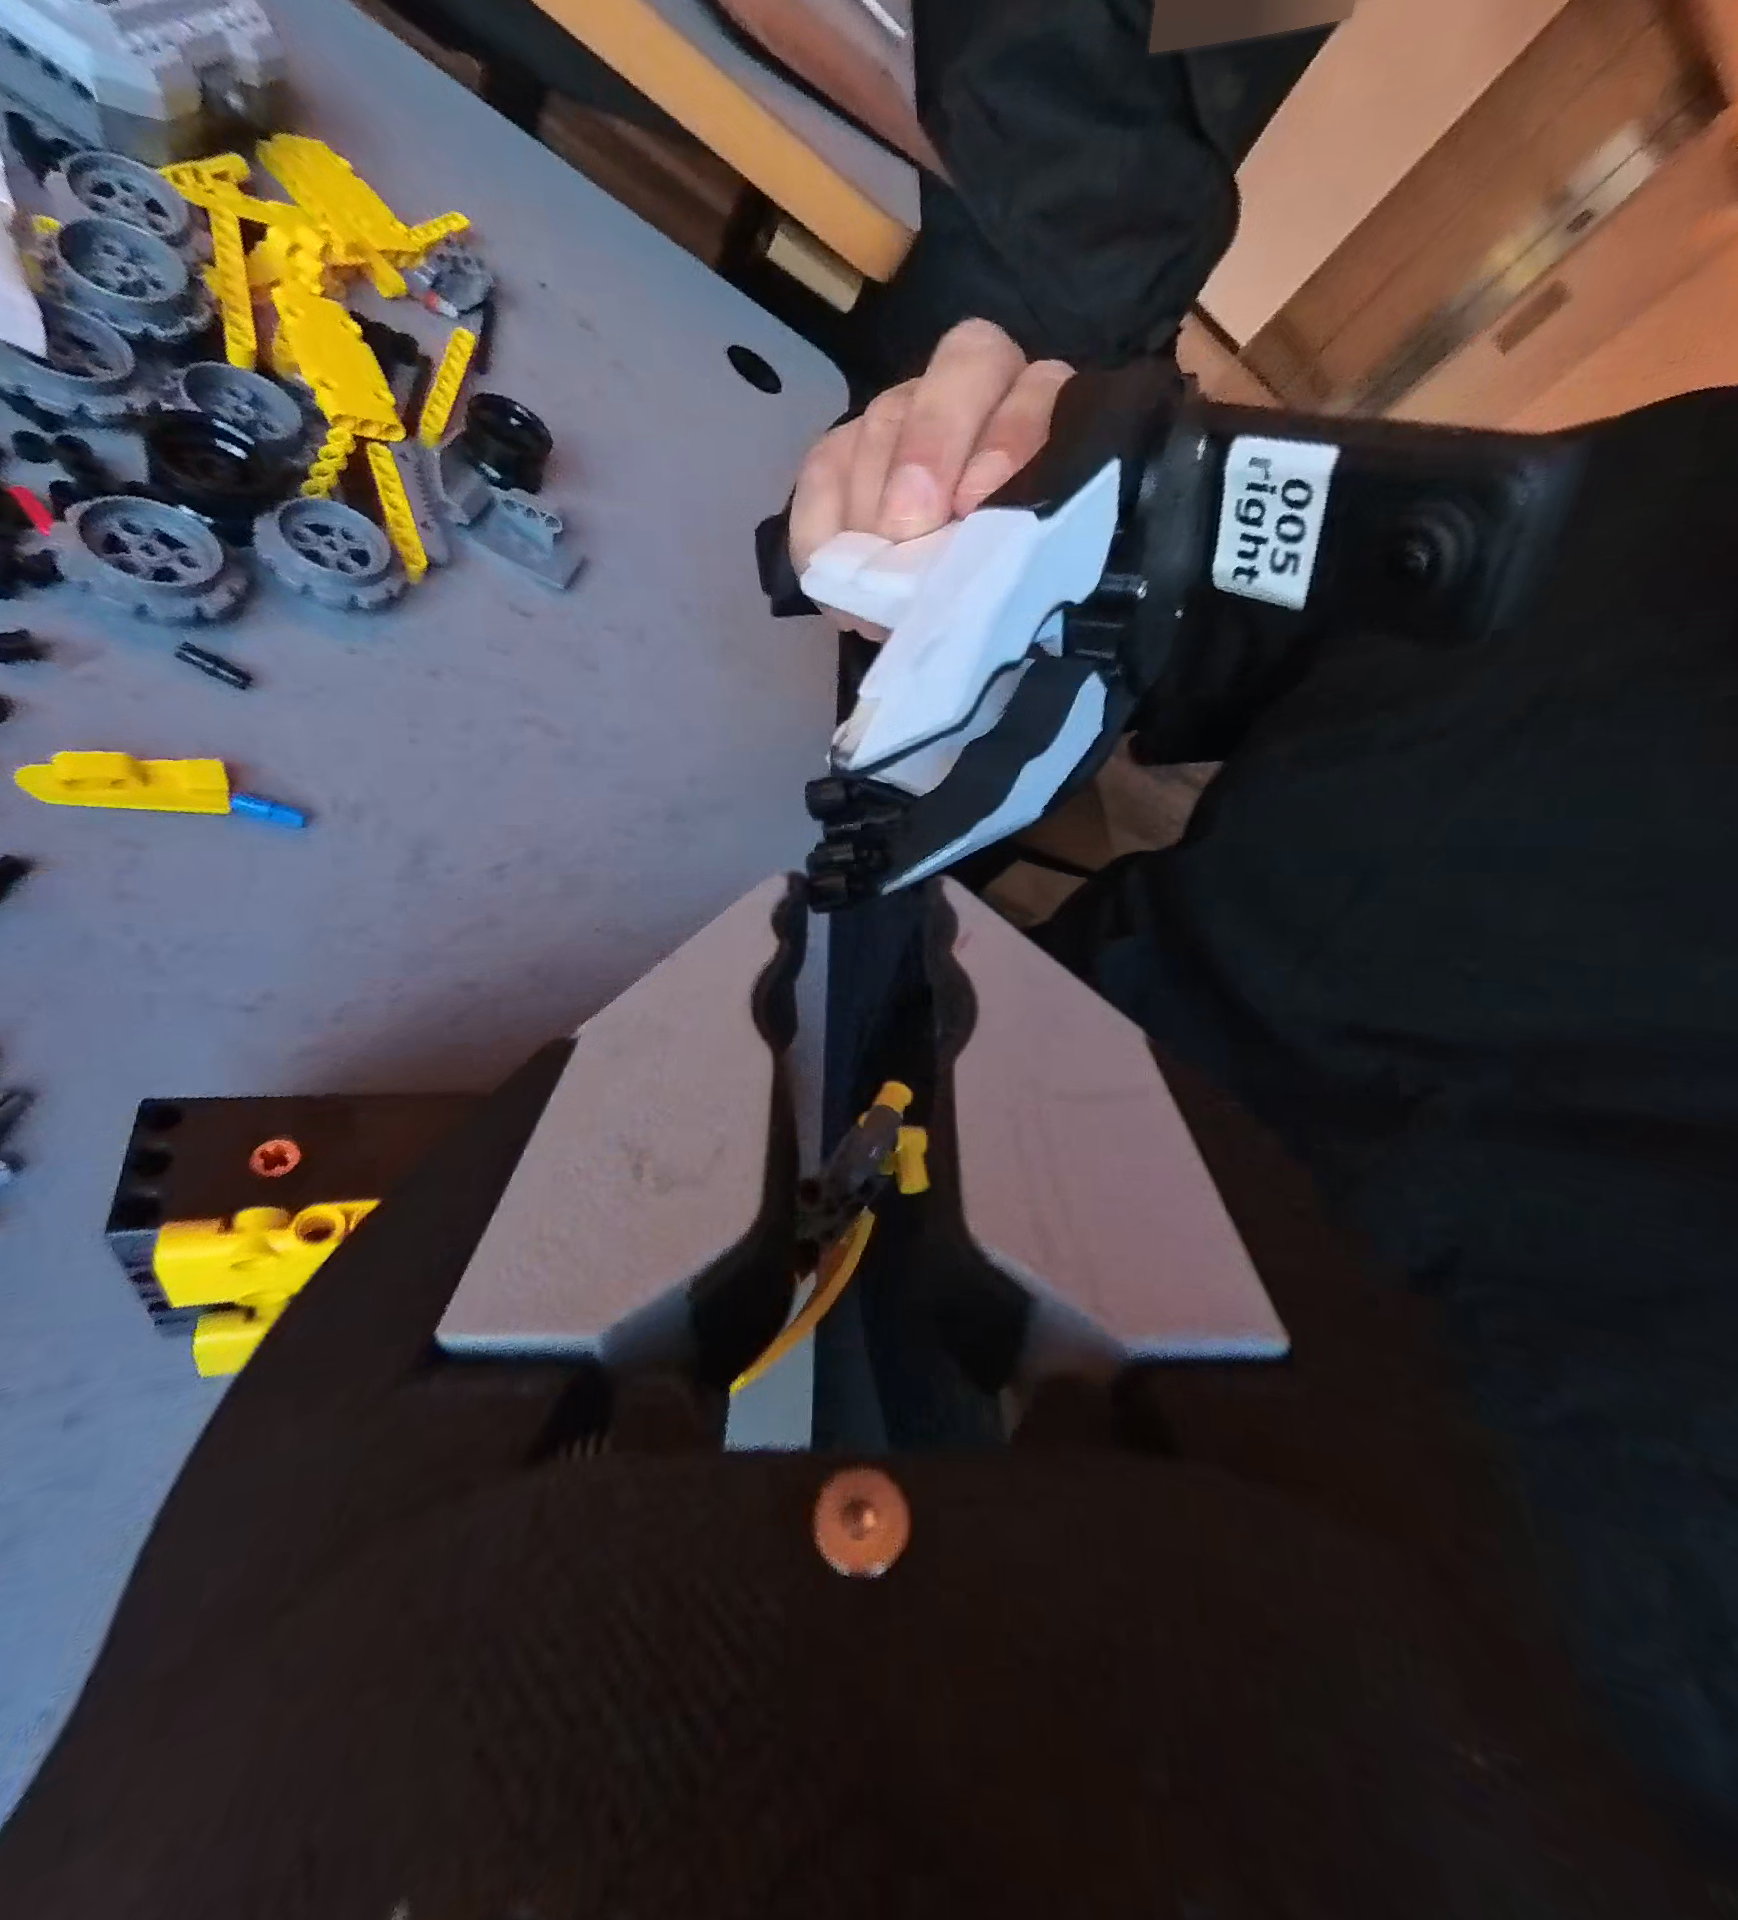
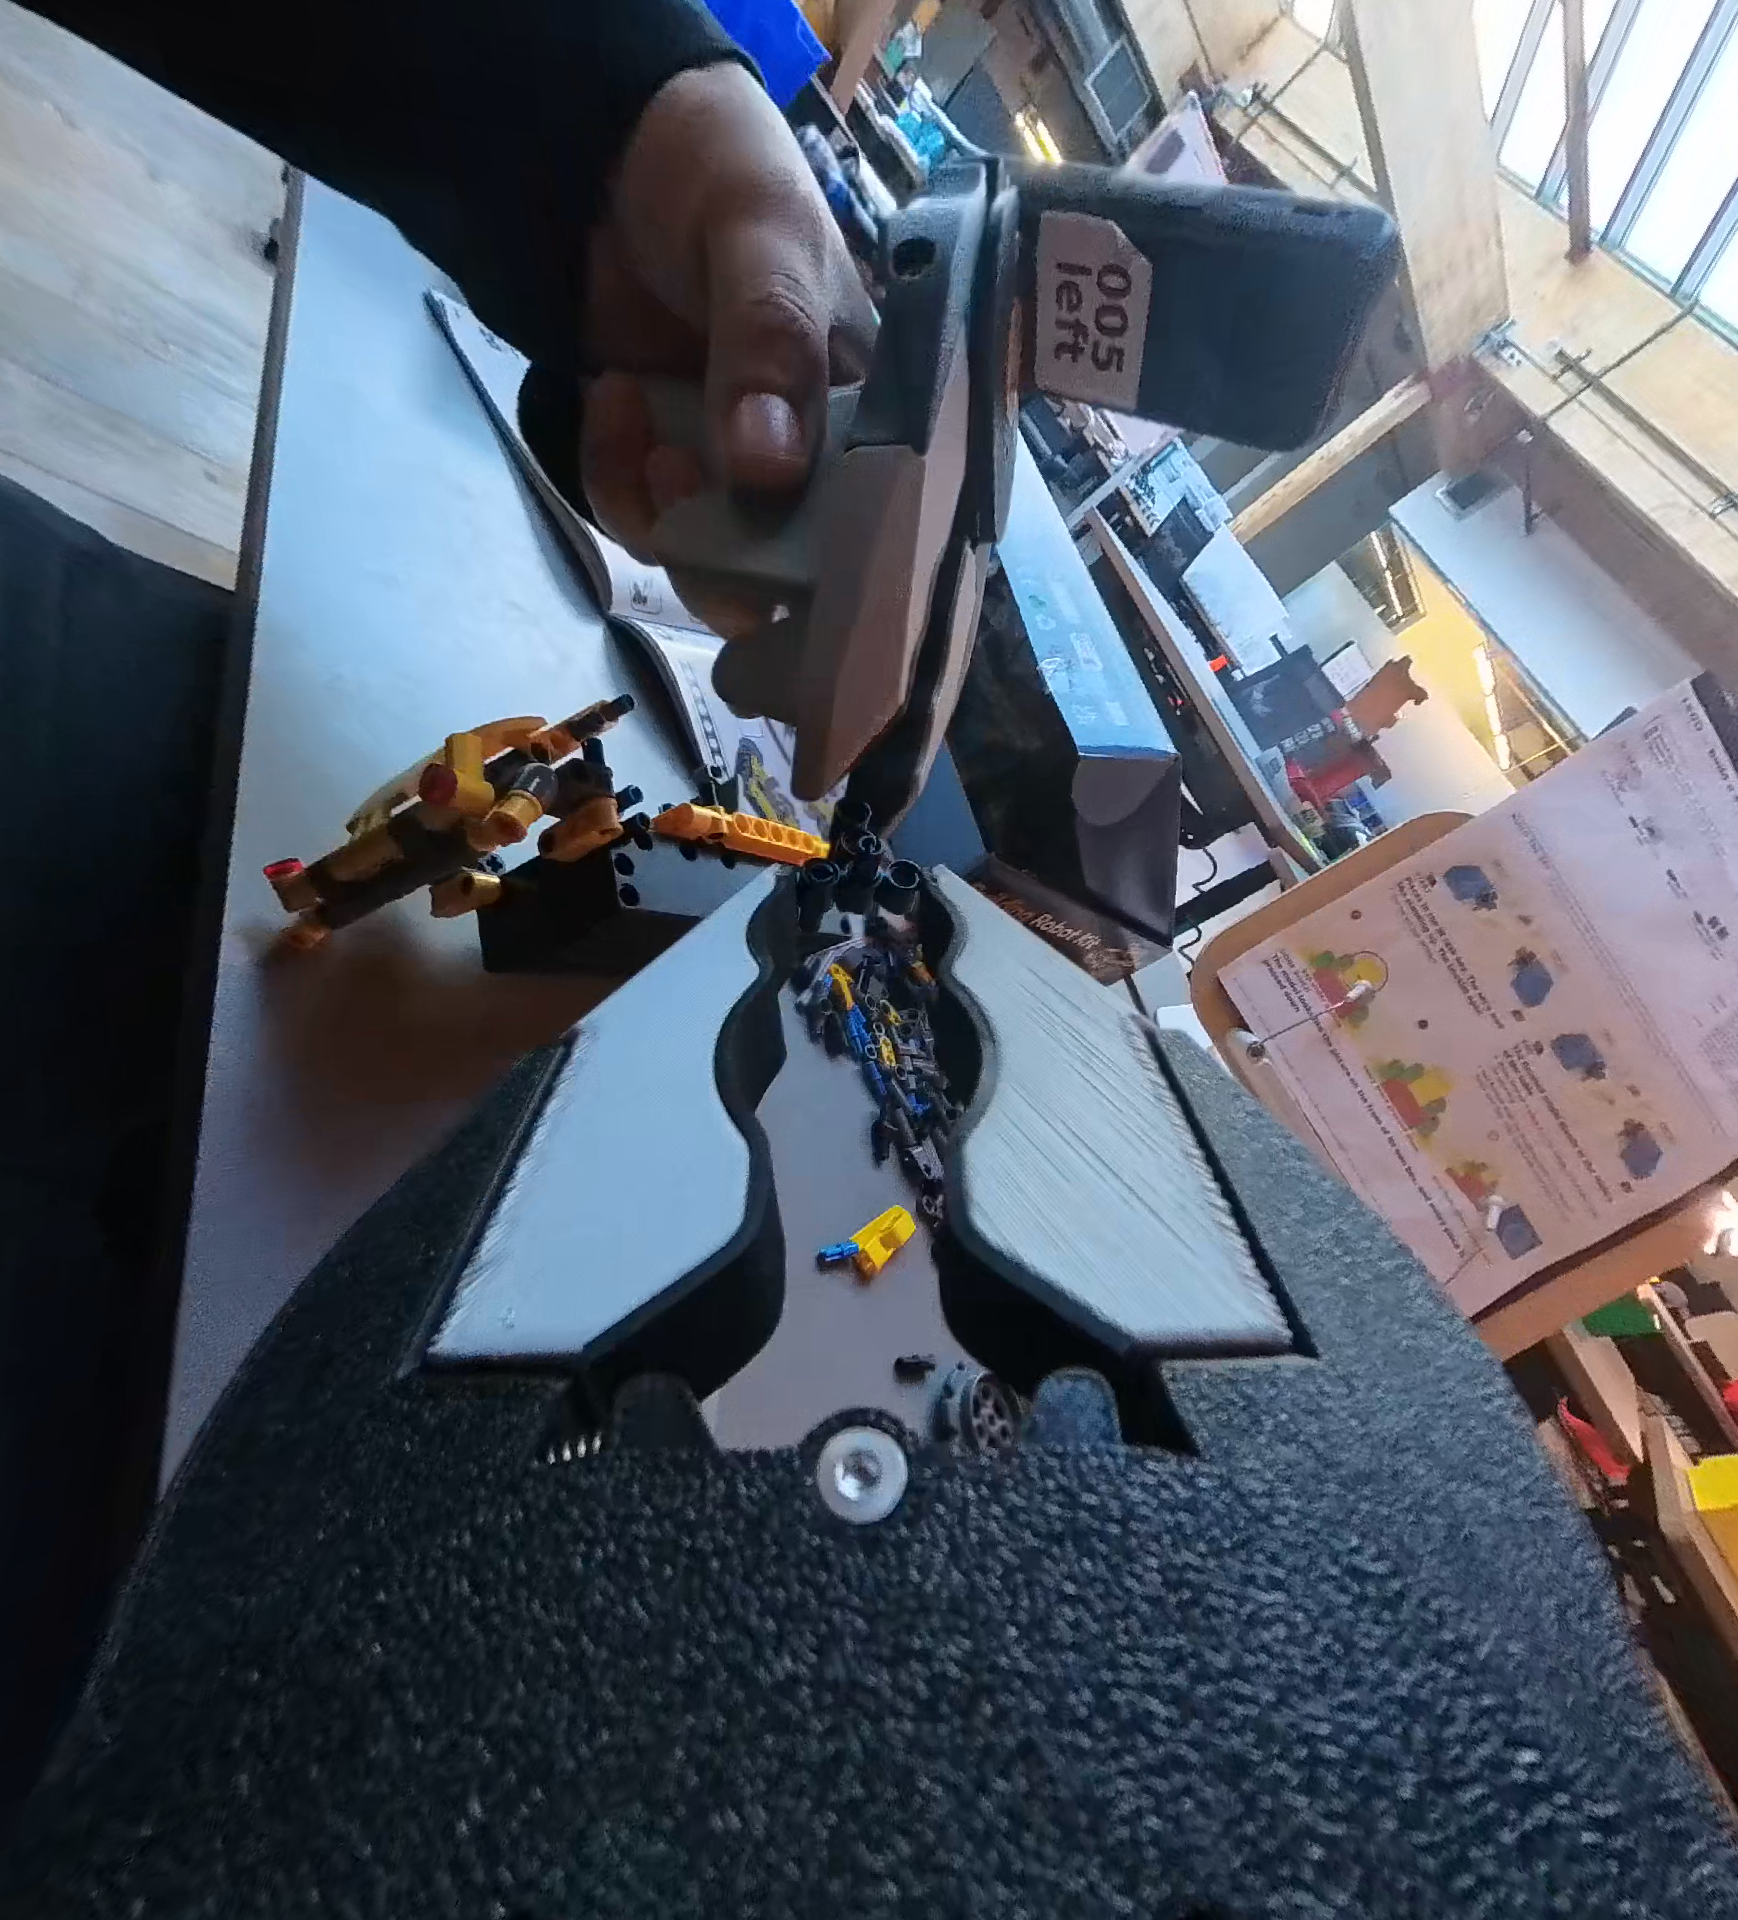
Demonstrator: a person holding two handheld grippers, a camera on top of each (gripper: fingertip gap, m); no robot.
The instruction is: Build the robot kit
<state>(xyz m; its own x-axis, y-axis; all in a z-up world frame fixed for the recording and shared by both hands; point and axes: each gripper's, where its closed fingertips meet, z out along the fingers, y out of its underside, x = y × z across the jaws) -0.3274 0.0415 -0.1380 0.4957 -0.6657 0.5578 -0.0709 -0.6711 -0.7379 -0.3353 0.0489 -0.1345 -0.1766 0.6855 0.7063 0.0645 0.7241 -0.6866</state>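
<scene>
My left gripper (image 1: 860, 904) and my right gripper (image 2: 854, 883) meet tip to tip above the grey table (image 1: 491, 790). A small cluster of black connector pieces (image 1: 847, 844) sits between both pairs of fingertips; it also shows in the right wrist view (image 2: 857, 868). Both grippers look closed on it. The right gripper (image 1: 849, 816) comes in from the upper right in the left wrist view, held by a hand (image 1: 906, 457). The left gripper (image 2: 849, 795) comes down from above in the right wrist view.
A yellow and black model (image 2: 449, 821) rests on a black block (image 2: 574, 920). A pile of yellow beams and grey wheels (image 1: 252, 343) lies far left. A yellow piece with a blue pin (image 1: 127, 784) lies alone. An open booklet (image 2: 636, 582) and a dark box (image 2: 1073, 717) lie behind. Left and right tips are no more than a few centimetres apart.
</scene>
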